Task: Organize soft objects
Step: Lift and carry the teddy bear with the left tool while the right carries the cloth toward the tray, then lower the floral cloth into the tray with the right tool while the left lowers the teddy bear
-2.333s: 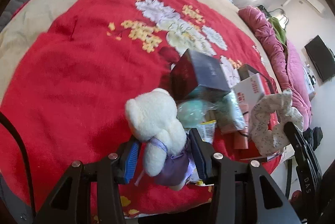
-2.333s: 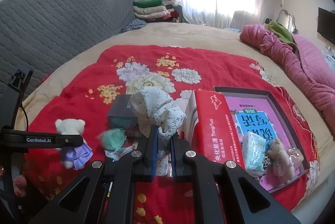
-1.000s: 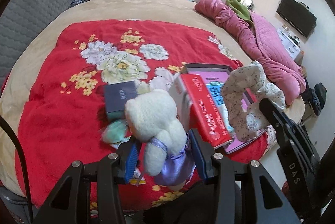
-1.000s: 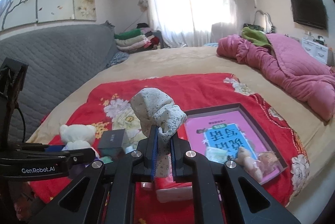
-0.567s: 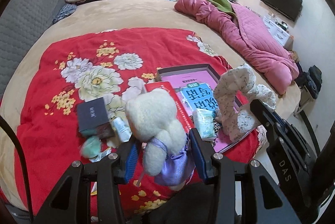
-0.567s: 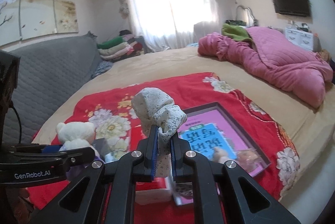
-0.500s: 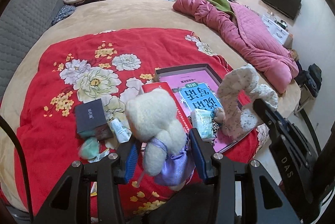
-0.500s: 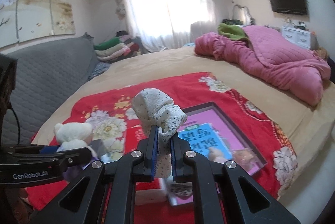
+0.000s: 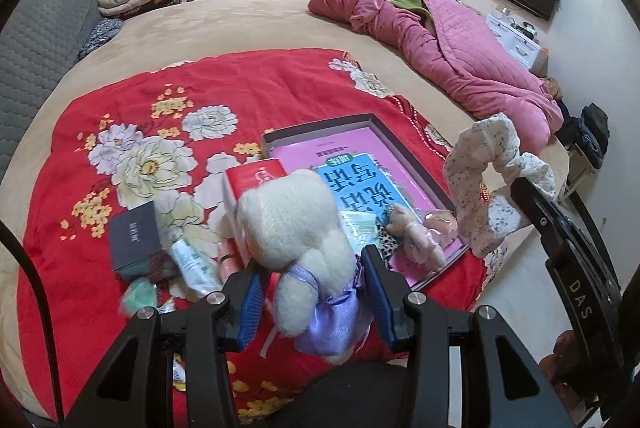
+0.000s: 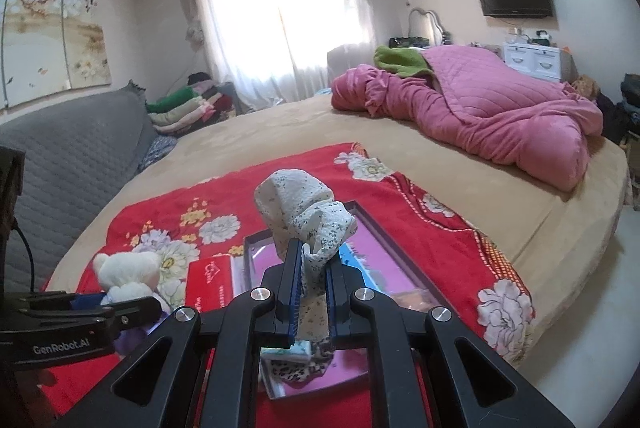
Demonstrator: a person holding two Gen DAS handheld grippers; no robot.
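Note:
My left gripper [image 9: 312, 284] is shut on a white teddy bear in a purple dress [image 9: 296, 236] and holds it above the red blanket, just left of the dark tray [image 9: 320, 126]. My right gripper [image 10: 312, 288] is shut on a white floral scrunchie [image 10: 300, 204] and holds it over the tray [image 10: 372, 218]. The scrunchie also shows in the left wrist view [image 9: 492, 184]. The tray holds a pink book [image 9: 360, 184], a small tan plush [image 9: 412, 232], a leopard-print cloth and a packet.
A red box [image 9: 256, 180], a dark box [image 9: 134, 240], a tube [image 9: 192, 262] and a green soft object [image 9: 138, 300] lie left of the tray on the red floral blanket [image 9: 120, 108]. A pink quilt [image 10: 480, 108] lies at the bed's far right. The bed edge is near.
Both grippers have moved right, from over the clutter of boxes to the tray, each still holding its soft object. The tray contents have come into fuller view.

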